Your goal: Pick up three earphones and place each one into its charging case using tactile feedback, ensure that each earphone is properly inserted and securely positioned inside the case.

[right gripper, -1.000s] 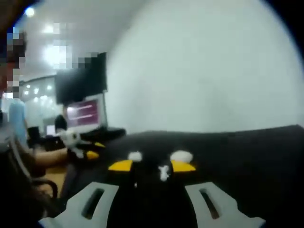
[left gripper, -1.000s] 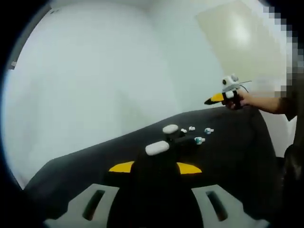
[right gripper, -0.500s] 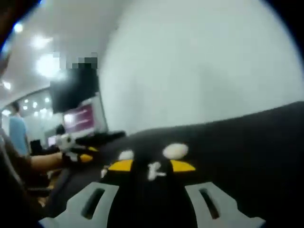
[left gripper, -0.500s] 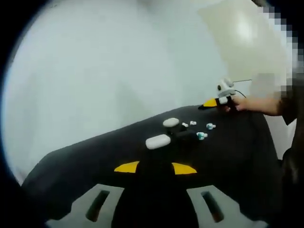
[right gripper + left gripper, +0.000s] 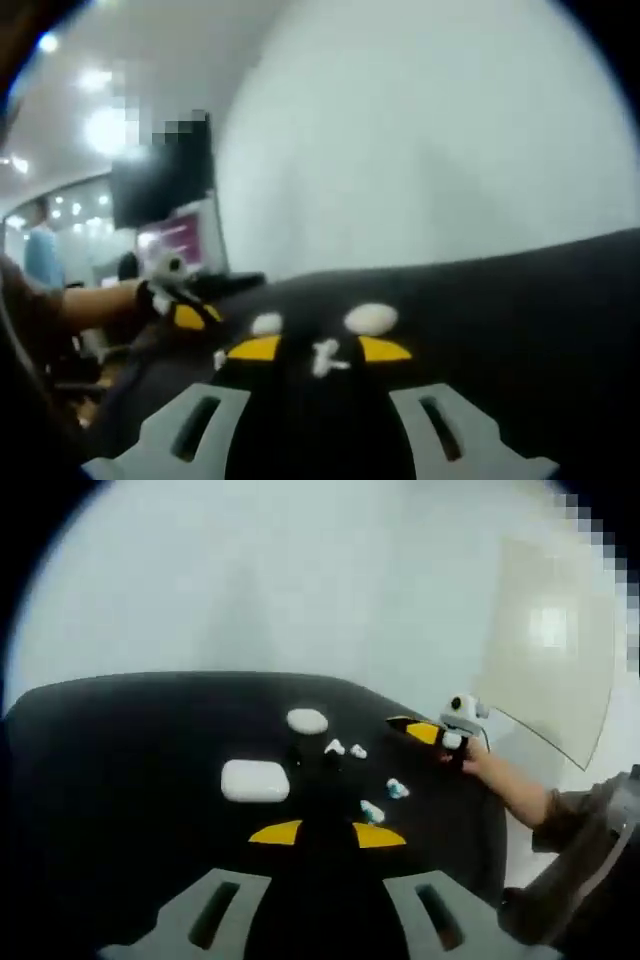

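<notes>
On the black table (image 5: 120, 740) lie a rounded white charging case (image 5: 255, 780) and a smaller oval white case (image 5: 306, 720). Two white earphones (image 5: 345, 749) rest beside the oval case. Two more with bluish tips (image 5: 385, 800) lie nearer my left gripper (image 5: 327, 834), which is open and hovers short of them. My right gripper (image 5: 425, 730), held by a hand, hangs low at the table's far right. In the right gripper view, my right gripper (image 5: 320, 348) is open. A white earphone (image 5: 325, 355) lies on the table between its yellow tips, with the oval case (image 5: 370, 318) beyond.
A dark small object (image 5: 295, 756) sits between the two cases. A person's arm and sleeve (image 5: 560, 820) reach in at the right. A monitor (image 5: 165, 215) and ceiling lights show beyond the table's left end. The left gripper (image 5: 180, 308) shows there, held by a hand.
The left gripper view has swung and now looks more squarely down on the table, with the cases and earphones larger. The right gripper has sunk closer to the table. The right gripper view barely shifted.
</notes>
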`<move>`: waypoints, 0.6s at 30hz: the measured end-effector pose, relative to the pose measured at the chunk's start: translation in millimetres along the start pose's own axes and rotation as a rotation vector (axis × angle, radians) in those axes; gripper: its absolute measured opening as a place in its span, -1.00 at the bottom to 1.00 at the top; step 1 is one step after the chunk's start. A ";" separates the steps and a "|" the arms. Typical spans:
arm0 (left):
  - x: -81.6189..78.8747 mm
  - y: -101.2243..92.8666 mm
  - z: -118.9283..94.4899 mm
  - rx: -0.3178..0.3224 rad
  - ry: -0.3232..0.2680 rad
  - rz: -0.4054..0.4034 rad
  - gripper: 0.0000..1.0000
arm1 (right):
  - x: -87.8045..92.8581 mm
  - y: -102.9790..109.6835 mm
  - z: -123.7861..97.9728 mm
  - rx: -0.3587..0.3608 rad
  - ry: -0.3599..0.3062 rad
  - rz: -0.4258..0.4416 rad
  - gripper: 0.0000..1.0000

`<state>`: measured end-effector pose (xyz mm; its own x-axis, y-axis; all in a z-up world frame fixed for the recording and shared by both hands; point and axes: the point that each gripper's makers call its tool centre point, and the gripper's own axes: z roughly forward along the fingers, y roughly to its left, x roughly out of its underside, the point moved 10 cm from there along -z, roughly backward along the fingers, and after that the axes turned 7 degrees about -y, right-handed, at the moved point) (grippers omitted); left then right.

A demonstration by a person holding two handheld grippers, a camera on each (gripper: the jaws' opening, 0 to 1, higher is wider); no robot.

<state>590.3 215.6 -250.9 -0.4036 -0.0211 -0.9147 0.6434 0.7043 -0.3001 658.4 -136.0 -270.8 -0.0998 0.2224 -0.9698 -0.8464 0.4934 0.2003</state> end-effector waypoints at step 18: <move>-21.5 3.3 39.6 -0.053 0.066 0.011 -0.56 | -3.4 0.8 -0.7 -0.007 -0.018 0.017 -0.40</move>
<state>626.8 190.3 -242.9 -0.4396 0.0320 -0.8976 0.6130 0.7411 -0.2738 657.7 -136.9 -267.4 -0.1045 0.2459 -0.9636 -0.8482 0.4838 0.2155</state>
